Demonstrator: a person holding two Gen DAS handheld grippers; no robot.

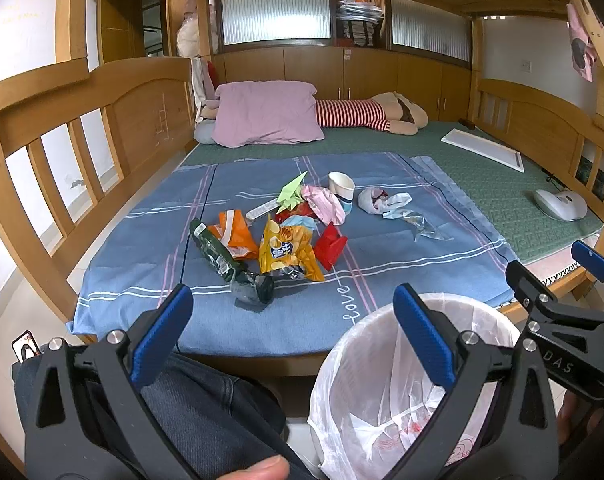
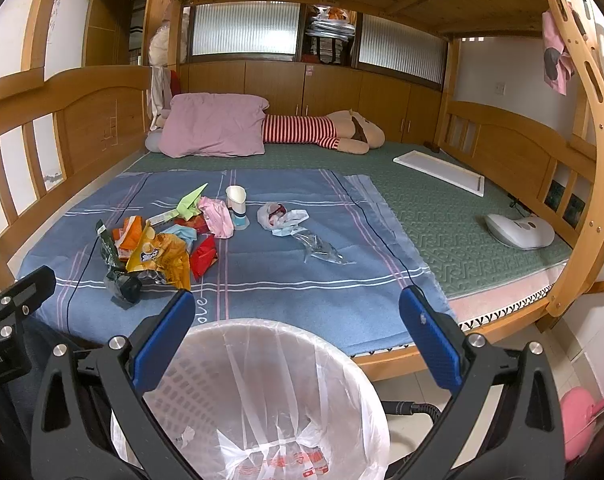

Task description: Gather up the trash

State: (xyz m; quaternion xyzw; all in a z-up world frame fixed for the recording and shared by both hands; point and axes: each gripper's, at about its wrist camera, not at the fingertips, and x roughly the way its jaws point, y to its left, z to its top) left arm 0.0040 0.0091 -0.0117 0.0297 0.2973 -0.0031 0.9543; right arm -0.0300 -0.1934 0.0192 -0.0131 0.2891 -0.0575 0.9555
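A heap of trash lies on the blue sheet [image 1: 286, 320]: a yellow chip bag [image 1: 288, 250] [image 2: 158, 256], a dark green wrapper [image 1: 218, 254], an orange wrapper [image 1: 234, 232], a red packet [image 1: 330, 246], pink paper [image 1: 326, 204], a green paper crane [image 1: 290, 192], a white paper cup [image 1: 342, 184] [image 2: 237, 198] and clear plastic [image 1: 422, 226] [image 2: 322, 250]. A white bin [image 1: 386, 380] [image 2: 262, 392] lined with a plastic bag stands on the floor before the bed. My left gripper [image 1: 294, 320] is open and empty, short of the heap. My right gripper [image 2: 298, 320] is open above the bin.
A wooden bunk frame [image 1: 134, 108] encloses the bed. At the far end lie a pink pillow [image 1: 266, 114] and a striped plush toy [image 1: 366, 114]. A white board [image 1: 484, 148] and a white device [image 1: 560, 204] lie on the green mat to the right. A person's leg [image 1: 206, 396] is below.
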